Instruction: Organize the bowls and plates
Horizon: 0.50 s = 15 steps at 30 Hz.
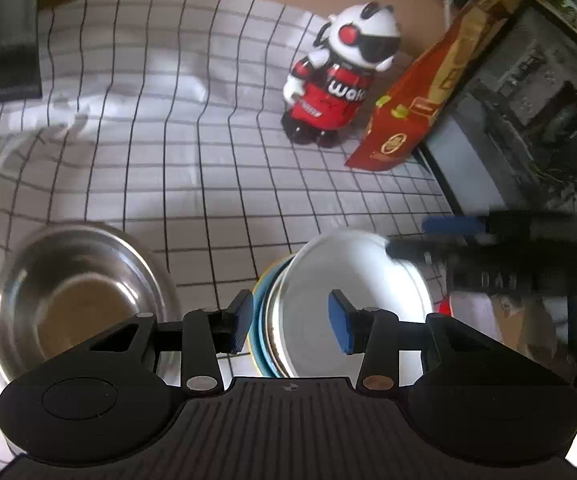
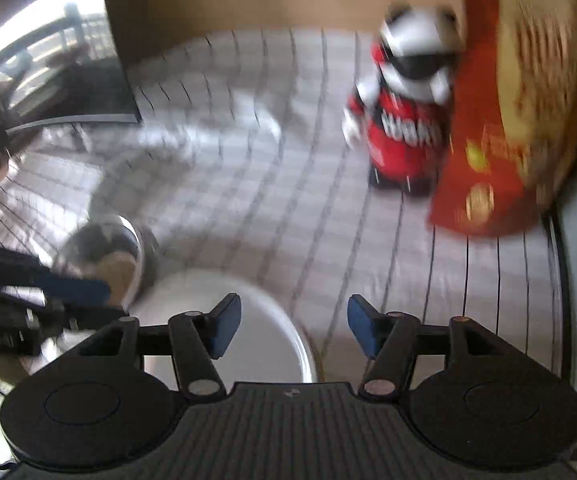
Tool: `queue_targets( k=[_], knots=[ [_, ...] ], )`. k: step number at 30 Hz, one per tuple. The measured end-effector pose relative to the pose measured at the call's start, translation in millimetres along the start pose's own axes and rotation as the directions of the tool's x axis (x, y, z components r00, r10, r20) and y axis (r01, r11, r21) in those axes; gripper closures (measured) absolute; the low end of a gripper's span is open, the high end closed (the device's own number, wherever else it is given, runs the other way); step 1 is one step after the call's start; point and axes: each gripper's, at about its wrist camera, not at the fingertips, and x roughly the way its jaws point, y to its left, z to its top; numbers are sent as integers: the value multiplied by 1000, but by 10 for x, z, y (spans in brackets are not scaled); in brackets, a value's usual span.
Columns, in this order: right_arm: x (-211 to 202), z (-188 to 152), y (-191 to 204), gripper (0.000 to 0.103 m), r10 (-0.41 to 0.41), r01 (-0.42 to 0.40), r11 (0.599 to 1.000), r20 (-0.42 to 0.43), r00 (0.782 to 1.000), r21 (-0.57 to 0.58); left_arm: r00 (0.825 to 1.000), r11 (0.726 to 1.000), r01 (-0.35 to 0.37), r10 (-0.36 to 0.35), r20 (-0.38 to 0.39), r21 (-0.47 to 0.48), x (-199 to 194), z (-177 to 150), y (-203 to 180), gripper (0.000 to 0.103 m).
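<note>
- The left gripper [image 1: 290, 322] hangs above the stack [image 1: 328, 304], jaws apart and empty, blue pads clear of the dishes below.
- The right gripper [image 2: 294, 326] also stands with jaws parted and nothing between them; its picture is blurred.
- The stack lies on the checked cloth [image 1: 192, 152]: a white bowl [image 1: 352, 292] sits tilted on top of blue plates [image 1: 258, 320] with a yellow rim showing at their left edge.
- A steel bowl [image 1: 76, 296] rests upright on the cloth just left of the stack, apart from it.
- In the right wrist view the white bowl [image 2: 244, 328] lies under the left finger [image 2: 224, 326], and the steel bowl [image 2: 108, 256] is beyond it to the left.
- The other gripper's fingers cross into each view: at right in the left wrist picture, over the white bowl's rim; whether they touch it I cannot tell.
- A toy robot [image 1: 336, 76] in red and white stands farther back on the cloth.
- A red packet [image 1: 420, 96] leans just beside the toy, against a dark frame [image 1: 528, 112].
</note>
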Motion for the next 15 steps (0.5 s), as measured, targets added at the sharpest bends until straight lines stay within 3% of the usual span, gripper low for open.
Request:
queue_targets(
  k=[7,10,15],
  knots=[
    [389,-327,-240,47,57,-55,998,-72,996,22,997,988,-75,73,-21,-131,319,-146,187,57],
    [485,-366,-384,48,52,-47,997,-77,996,59,995,987,-96,93,-27,-130,405,-165,147,57],
    [634,-432,-585,48,147,-129,978,-103,984,163,995,990,-93,89,-45,-104,540,-204,70,57]
  ],
)
